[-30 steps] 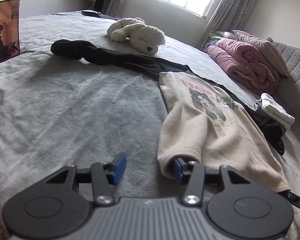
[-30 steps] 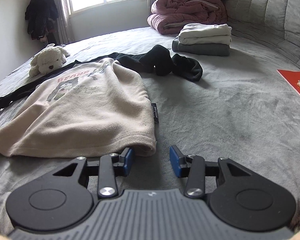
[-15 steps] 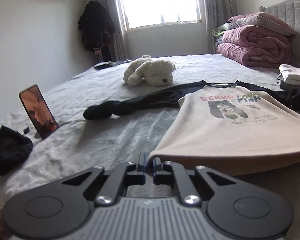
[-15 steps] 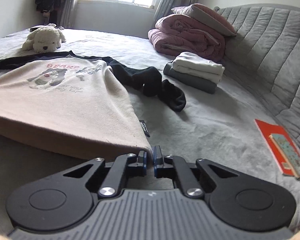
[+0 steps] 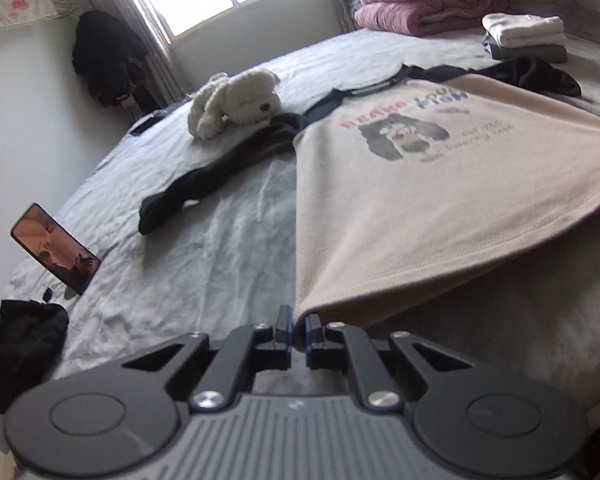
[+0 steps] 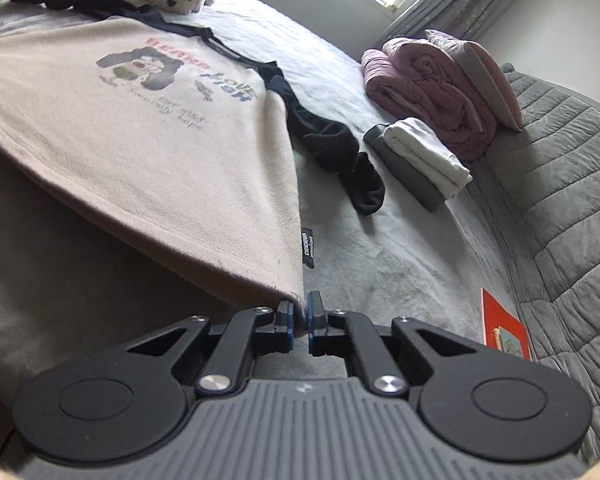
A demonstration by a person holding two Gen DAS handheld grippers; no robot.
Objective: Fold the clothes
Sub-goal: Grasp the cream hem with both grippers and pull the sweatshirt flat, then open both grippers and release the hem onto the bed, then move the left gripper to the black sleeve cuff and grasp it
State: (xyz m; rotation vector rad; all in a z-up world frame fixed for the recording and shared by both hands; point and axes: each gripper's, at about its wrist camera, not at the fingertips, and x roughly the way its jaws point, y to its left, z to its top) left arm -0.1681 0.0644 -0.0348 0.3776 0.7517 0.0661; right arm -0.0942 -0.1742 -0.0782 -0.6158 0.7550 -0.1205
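A cream shirt [image 5: 440, 184] with black sleeves and a bear print lies spread on the grey bed, seen again in the right wrist view as the shirt [image 6: 148, 128]. My left gripper [image 5: 298, 330] is shut on the hem's left corner. My right gripper [image 6: 299, 322] is shut on the hem's right corner. The hem hangs lifted off the bed between them, while the collar end rests on the cover. The left black sleeve [image 5: 204, 176] trails outward, and the right sleeve [image 6: 340, 160] lies crumpled beside the shirt.
A white plush dog [image 5: 236, 100] sits beyond the collar. Folded clothes [image 6: 420, 160] and pink bedding [image 6: 440, 88] are by the grey headboard. A phone [image 5: 56, 248] stands propped at left near a black garment [image 5: 20, 352]. A red book [image 6: 504, 324] lies at right.
Both grippers went from open at the hem to shut on its corners, then raised the hem off the bed. The shirt now slopes up toward me.
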